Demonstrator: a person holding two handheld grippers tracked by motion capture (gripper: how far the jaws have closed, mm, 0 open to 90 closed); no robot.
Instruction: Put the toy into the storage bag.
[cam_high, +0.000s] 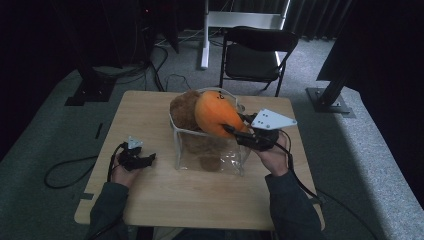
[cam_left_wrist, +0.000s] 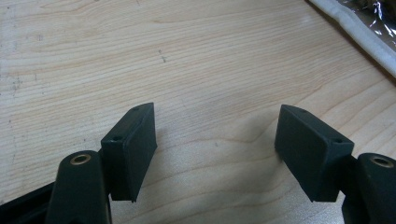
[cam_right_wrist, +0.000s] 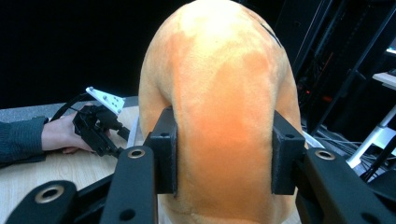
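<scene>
An orange plush toy (cam_high: 216, 113) sits at the mouth of a clear plastic bag (cam_high: 212, 147) on the wooden table (cam_high: 150, 200), beside a brown plush toy (cam_high: 184, 109). My right gripper (cam_high: 236, 123) is shut on the orange plush toy (cam_right_wrist: 224, 107), its pads (cam_right_wrist: 166, 154) pressing into the fabric on both sides. My left gripper (cam_high: 150, 159) rests low on the table at the left, held in a hand. In the left gripper view its jaws stand wide open (cam_left_wrist: 215, 149) over bare wood, nothing between them.
A black folding chair (cam_high: 255, 52) stands behind the table's far edge. Cables (cam_high: 65, 172) trail on the carpet at the left. The bag's white rim (cam_left_wrist: 355, 28) lies a little beyond the left gripper.
</scene>
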